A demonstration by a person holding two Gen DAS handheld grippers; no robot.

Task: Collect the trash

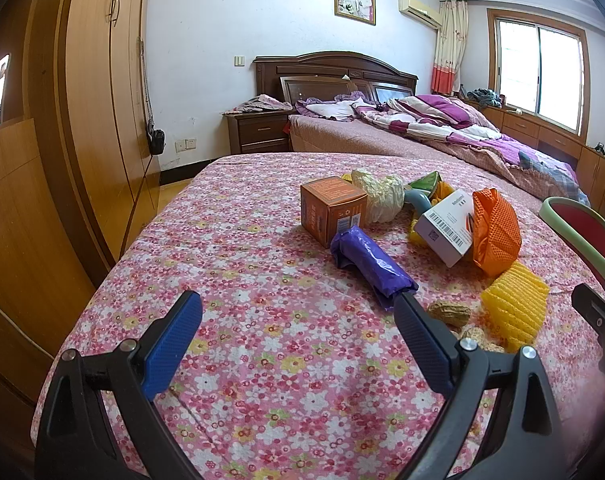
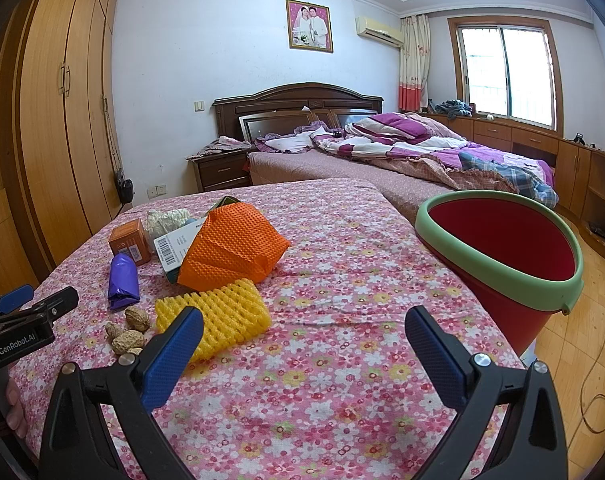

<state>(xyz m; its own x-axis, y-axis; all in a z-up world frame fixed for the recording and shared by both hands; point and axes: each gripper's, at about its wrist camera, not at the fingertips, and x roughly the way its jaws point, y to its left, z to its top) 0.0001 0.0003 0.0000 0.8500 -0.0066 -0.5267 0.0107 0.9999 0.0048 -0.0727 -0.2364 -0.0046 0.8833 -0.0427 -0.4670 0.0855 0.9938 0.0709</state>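
Note:
Trash lies on a floral-sheeted bed [image 1: 262, 280] [image 2: 342, 264]: a purple wrapper [image 1: 368, 266] [image 2: 122, 278], an orange box [image 1: 332, 208] [image 2: 130, 240], a white barcode box [image 1: 448, 226] [image 2: 178, 246], orange foam net [image 1: 498, 232] [image 2: 232, 246], yellow foam net [image 1: 516, 304] [image 2: 222, 318], crumpled white paper [image 1: 380, 194] [image 2: 166, 216] and peanut shells [image 1: 450, 314] [image 2: 130, 330]. My left gripper [image 1: 298, 316] is open, just short of the purple wrapper. My right gripper [image 2: 304, 330] is open beside the yellow net. A red bin with a green rim [image 2: 514, 256] [image 1: 582, 232] stands at the bed's right edge.
A wooden wardrobe [image 1: 86, 120] [image 2: 54, 120] runs along the left. Beyond is a second bed with purple bedding [image 1: 422, 120] [image 2: 402, 140], a nightstand [image 1: 258, 132] and low cabinets under the window [image 2: 542, 152]. Wooden floor with a cable [image 2: 594, 380] lies to the right.

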